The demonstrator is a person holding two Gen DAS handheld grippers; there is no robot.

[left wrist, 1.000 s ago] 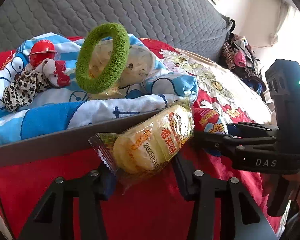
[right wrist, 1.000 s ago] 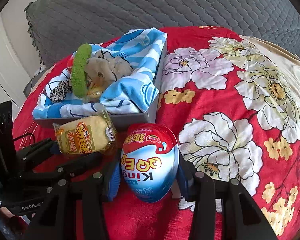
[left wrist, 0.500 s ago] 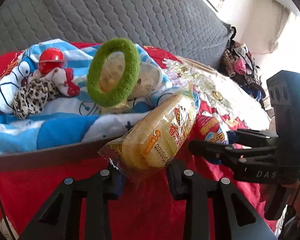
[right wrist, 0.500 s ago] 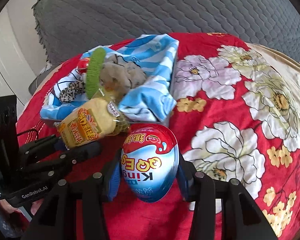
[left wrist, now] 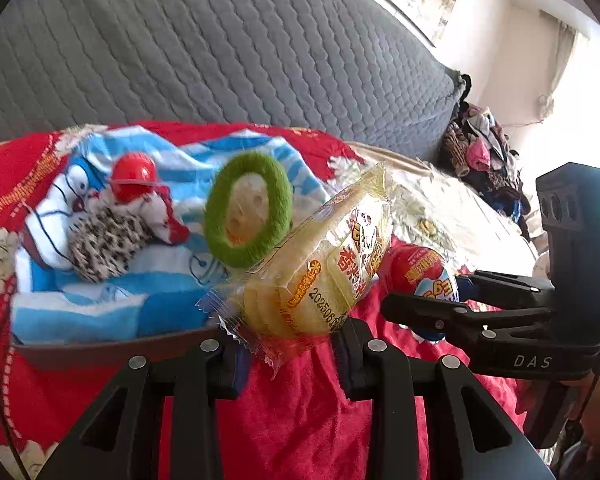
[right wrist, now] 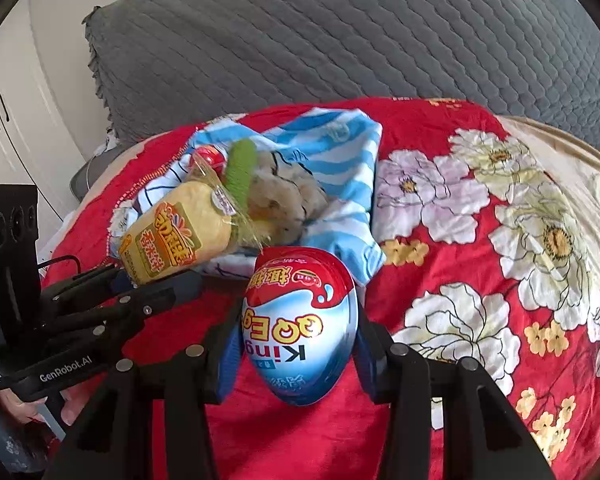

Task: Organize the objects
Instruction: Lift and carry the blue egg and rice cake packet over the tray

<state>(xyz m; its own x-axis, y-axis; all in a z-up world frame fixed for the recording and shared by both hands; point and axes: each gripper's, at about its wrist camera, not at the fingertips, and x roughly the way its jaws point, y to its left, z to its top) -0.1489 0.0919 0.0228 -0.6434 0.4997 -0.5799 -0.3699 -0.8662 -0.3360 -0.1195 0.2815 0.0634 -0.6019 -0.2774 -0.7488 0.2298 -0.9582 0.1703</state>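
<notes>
Gripping a yellow snack packet (left wrist: pixel 320 264) by its lower end, the left gripper (left wrist: pixel 288 344) holds it above the tray's near rim (left wrist: pixel 112 346), green ring (left wrist: pixel 248 210) at its ten o'clock; at three o'clock the right gripper (right wrist: pixel 296 356) clamps a toy egg (right wrist: pixel 300 324) over the red floral blanket (right wrist: pixel 480 240)

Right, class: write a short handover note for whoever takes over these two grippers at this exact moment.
Left gripper: jaws shut on the yellow snack packet, held above the box's near edge.
Right gripper: jaws shut on the red-and-blue egg-shaped pack, above the red bedspread.
Box: lined with a blue striped cloth, holding a green ring, a red ball and a leopard-print piece.
Left: both held items are not yet in the box.
</notes>
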